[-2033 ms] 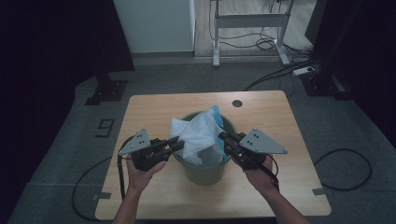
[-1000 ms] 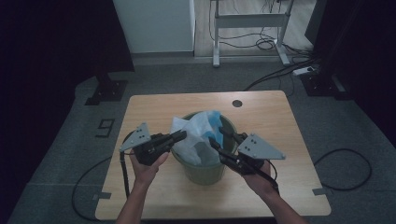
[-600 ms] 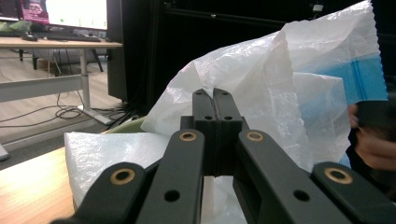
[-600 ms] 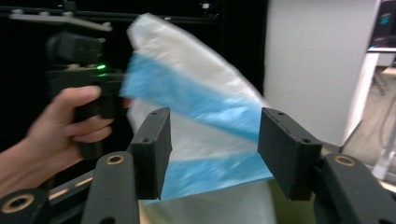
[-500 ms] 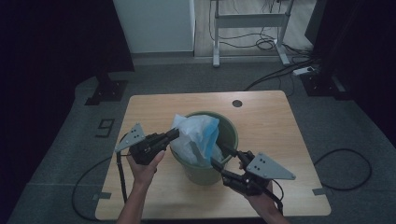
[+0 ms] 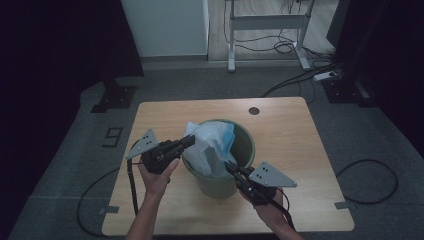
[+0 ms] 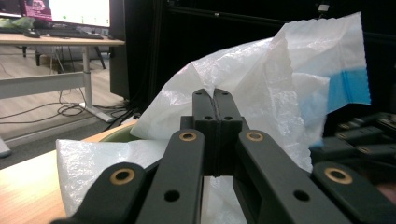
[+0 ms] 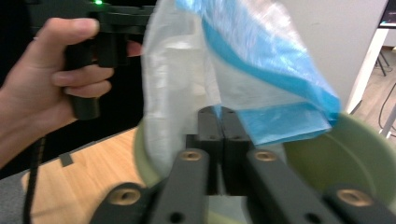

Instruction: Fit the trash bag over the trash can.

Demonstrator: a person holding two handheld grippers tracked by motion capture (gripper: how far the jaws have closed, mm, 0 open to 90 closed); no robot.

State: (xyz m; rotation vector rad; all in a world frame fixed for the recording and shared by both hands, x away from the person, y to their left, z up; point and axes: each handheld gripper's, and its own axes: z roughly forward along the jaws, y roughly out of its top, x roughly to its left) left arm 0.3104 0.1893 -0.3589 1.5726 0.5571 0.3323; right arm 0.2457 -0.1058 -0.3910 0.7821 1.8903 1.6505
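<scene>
Now left gripper (image 6: 187, 141) clamped on plastic bag (image 6: 210, 145), right gripper (image 6: 230, 168) just closed at bag's lower edge

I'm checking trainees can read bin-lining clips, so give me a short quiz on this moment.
1. True or false: the bag lies flat on the table beside the bin.
2. What colour is the bin? A red, B green, C black.
3. What does the left gripper hold?

Key:
1. False. The bag stands up out of the bin.
2. B.
3. The bag. The jaws are shut on its white film at the bin's left rim.
</scene>
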